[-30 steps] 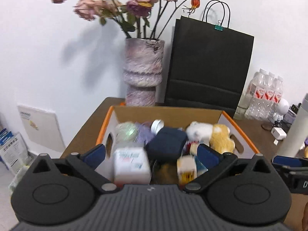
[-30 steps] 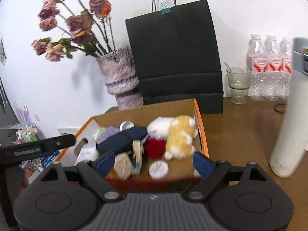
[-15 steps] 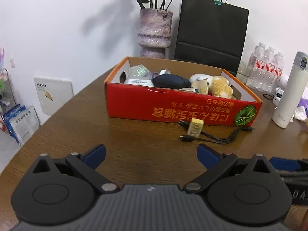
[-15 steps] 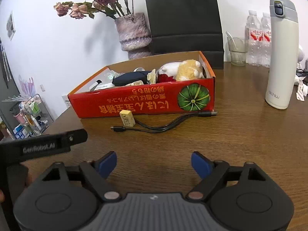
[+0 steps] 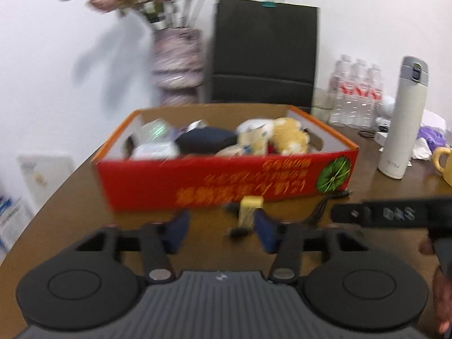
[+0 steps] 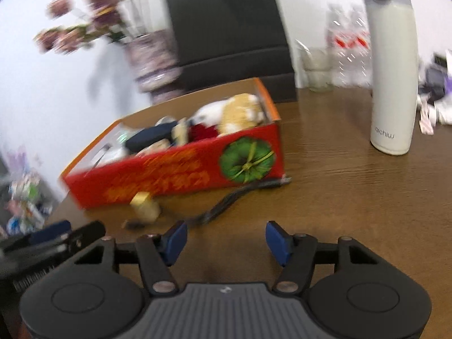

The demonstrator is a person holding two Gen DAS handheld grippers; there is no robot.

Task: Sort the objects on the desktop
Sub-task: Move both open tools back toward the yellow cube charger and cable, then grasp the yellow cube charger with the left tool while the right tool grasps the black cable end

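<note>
I am holding my left gripper (image 5: 221, 230) low over the brown surface (image 5: 84, 212), its blue fingers (image 5: 177, 230) spread apart and gripping nothing. Just past them the small yellow charger block (image 5: 250, 207) is sitting on the surface, close beside the inner face of the finger on that side; blur keeps me from telling whether they are touching. Its black cable (image 6: 226, 204) is trailing along the front of the red cardboard box (image 5: 226, 180), which is holding a yellow plush toy (image 5: 289, 139), a dark pouch (image 5: 206, 141) and other small items. My right gripper (image 6: 226, 238) is hovering nearer me, its fingers (image 6: 278, 241) wide apart and empty, the charger block (image 6: 145, 207) well ahead to its left. A white thermos (image 6: 394, 65) is standing upright to the right of the box.
</note>
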